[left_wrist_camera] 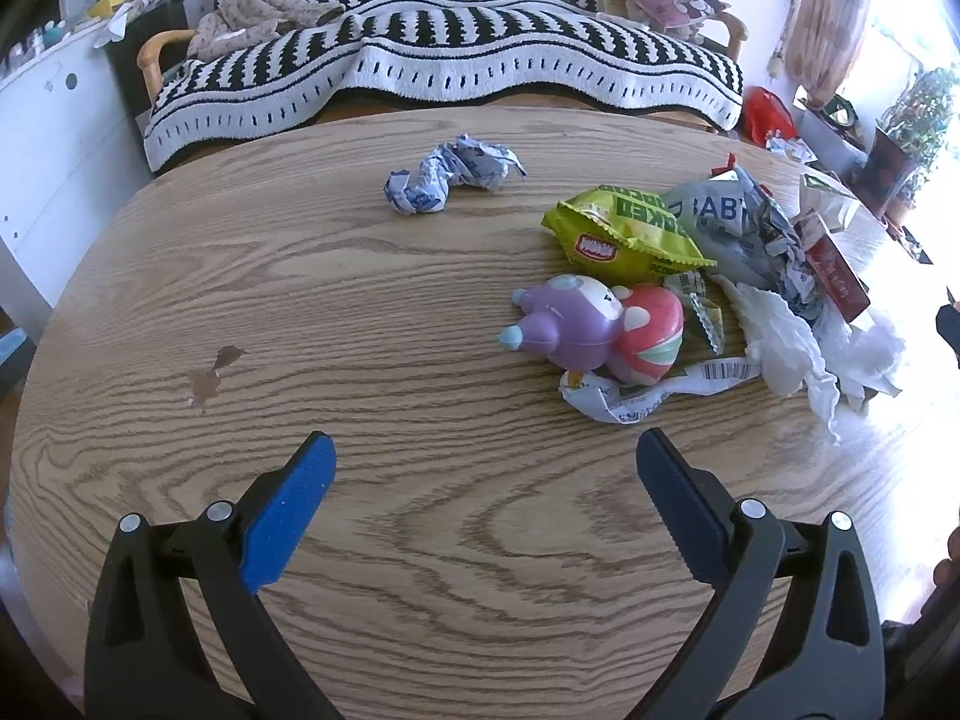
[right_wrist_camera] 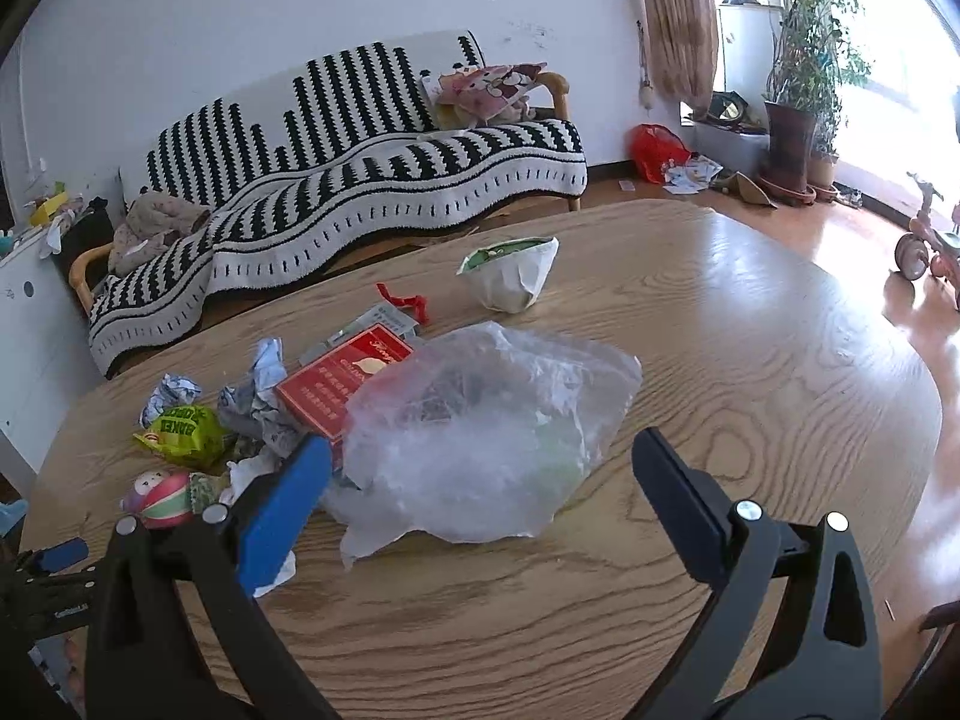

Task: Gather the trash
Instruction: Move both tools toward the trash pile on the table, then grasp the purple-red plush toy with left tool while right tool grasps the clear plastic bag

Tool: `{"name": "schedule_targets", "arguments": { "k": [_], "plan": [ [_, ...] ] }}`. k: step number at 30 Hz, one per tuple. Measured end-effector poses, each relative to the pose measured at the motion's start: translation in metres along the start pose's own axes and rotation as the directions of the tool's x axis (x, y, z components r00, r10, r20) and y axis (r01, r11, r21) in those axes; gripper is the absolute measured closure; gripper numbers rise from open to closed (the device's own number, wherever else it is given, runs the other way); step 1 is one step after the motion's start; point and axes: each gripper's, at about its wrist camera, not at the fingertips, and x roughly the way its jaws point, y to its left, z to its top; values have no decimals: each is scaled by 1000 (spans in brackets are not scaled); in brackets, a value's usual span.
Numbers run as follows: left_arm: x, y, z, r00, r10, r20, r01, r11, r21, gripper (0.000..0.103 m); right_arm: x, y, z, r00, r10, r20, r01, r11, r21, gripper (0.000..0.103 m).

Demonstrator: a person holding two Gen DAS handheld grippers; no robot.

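Trash lies in a heap on the wooden table (left_wrist_camera: 360, 312): a yellow-green snack bag (left_wrist_camera: 624, 231), grey crumpled wrappers (left_wrist_camera: 744, 228), white tissue (left_wrist_camera: 780, 342), a red packet (left_wrist_camera: 837, 276) and a barcode wrapper (left_wrist_camera: 654, 390). A crumpled blue-white wrapper (left_wrist_camera: 450, 174) lies apart, farther back. My left gripper (left_wrist_camera: 485, 480) is open above bare table, short of the heap. My right gripper (right_wrist_camera: 480, 468) is open just in front of a clear plastic bag (right_wrist_camera: 486, 426). The red packet (right_wrist_camera: 345, 381) and snack bag (right_wrist_camera: 183, 432) lie left of it, a white-green wrapper (right_wrist_camera: 513, 273) behind.
A purple and pink squishy toy (left_wrist_camera: 594, 327) lies among the trash. A sofa with a black-and-white striped blanket (right_wrist_camera: 360, 180) stands behind the table. Potted plants (right_wrist_camera: 804, 84), a red bag (right_wrist_camera: 657, 150) and a pink tricycle (right_wrist_camera: 927, 240) are on the floor at right.
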Motion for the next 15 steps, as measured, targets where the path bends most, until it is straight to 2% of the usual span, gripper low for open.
{"name": "schedule_targets", "arguments": {
  "k": [8, 12, 15],
  "plan": [
    [3, -5, 1, 1000, -6, -10, 6, 1000, 6, 5, 1, -5, -1, 1000, 3, 2, -3, 1000, 27, 6],
    [3, -6, 2, 1000, -29, -6, 29, 999, -39, 5, -7, -13, 3, 999, -23, 47, 21, 999, 41, 6],
    [7, -15, 12, 998, -60, -6, 60, 997, -55, 5, -14, -15, 4, 997, -3, 71, 0, 999, 46, 6]
  ]
}}
